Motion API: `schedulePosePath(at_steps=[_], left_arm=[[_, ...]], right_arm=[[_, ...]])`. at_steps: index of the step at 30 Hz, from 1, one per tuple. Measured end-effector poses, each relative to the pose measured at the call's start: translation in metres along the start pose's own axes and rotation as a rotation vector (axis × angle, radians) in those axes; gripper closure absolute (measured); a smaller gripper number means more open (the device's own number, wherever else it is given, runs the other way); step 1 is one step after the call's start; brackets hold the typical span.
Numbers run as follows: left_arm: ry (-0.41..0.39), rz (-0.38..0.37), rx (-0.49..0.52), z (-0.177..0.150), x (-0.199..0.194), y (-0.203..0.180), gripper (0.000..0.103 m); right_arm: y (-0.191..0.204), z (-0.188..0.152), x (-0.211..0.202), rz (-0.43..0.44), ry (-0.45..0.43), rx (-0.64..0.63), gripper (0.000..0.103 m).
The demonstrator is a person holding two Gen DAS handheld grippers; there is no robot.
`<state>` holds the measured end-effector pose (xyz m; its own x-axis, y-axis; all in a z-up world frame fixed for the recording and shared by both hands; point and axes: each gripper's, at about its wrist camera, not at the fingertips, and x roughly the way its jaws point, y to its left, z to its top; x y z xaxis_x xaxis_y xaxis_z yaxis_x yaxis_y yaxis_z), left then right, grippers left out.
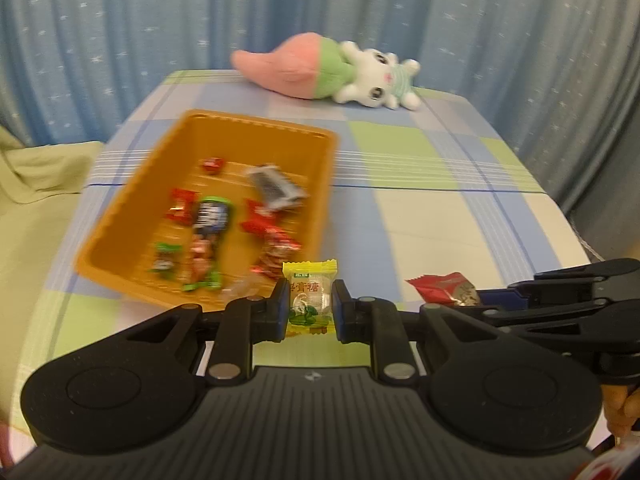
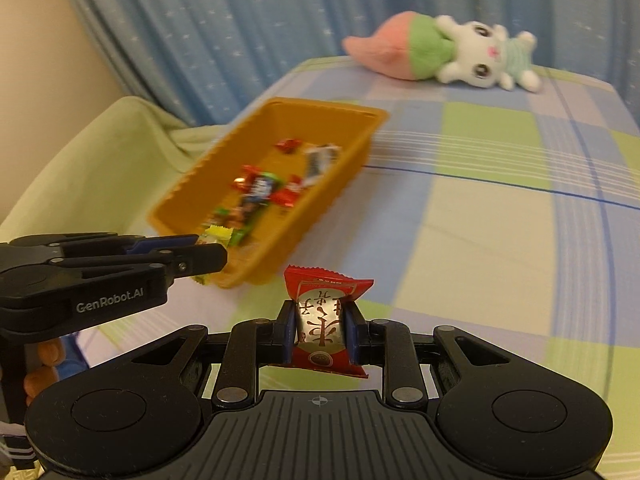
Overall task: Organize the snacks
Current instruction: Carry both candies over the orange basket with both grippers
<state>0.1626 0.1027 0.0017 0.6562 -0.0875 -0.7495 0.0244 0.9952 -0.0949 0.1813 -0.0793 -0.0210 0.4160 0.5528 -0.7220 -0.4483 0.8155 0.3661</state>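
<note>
My left gripper [image 1: 309, 307] is shut on a yellow wrapped candy [image 1: 309, 300], held just before the near edge of the orange tray [image 1: 132, 196]. The tray holds several wrapped snacks, red, green and dark ones. My right gripper [image 2: 321, 325] is shut on a red wrapped candy [image 2: 322, 320], above the checked tablecloth to the right of the orange tray [image 2: 188, 196]. In the right wrist view the left gripper [image 2: 200, 254] enters from the left with the yellow candy [image 2: 218, 234] at the tray's near corner. In the left wrist view the right gripper [image 1: 476, 298] comes in from the right with the red candy [image 1: 438, 286].
A plush toy [image 1: 332, 68], pink, green and white, lies at the table's far edge before a blue curtain [image 1: 120, 40]. A pale green cloth [image 1: 32, 200] lies left of the table. The checked tablecloth [image 1: 440, 208] stretches right of the tray.
</note>
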Motion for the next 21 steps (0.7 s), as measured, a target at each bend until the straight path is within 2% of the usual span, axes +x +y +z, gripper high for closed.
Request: schedulePosePath(at_steps=[13,21], left_arm=[[-0.035,0.073,-0.016,0.023,0.004,0.068,0.084],[-0.029,0.066,0.006,0.047,0.029,0.092,0.084]], right_arm=[[0.047,0.043,0.043,0.035,-0.024,-0.01,0.077],[0.057,0.071,0.076,0.014,-0.037,0.006,0.077]])
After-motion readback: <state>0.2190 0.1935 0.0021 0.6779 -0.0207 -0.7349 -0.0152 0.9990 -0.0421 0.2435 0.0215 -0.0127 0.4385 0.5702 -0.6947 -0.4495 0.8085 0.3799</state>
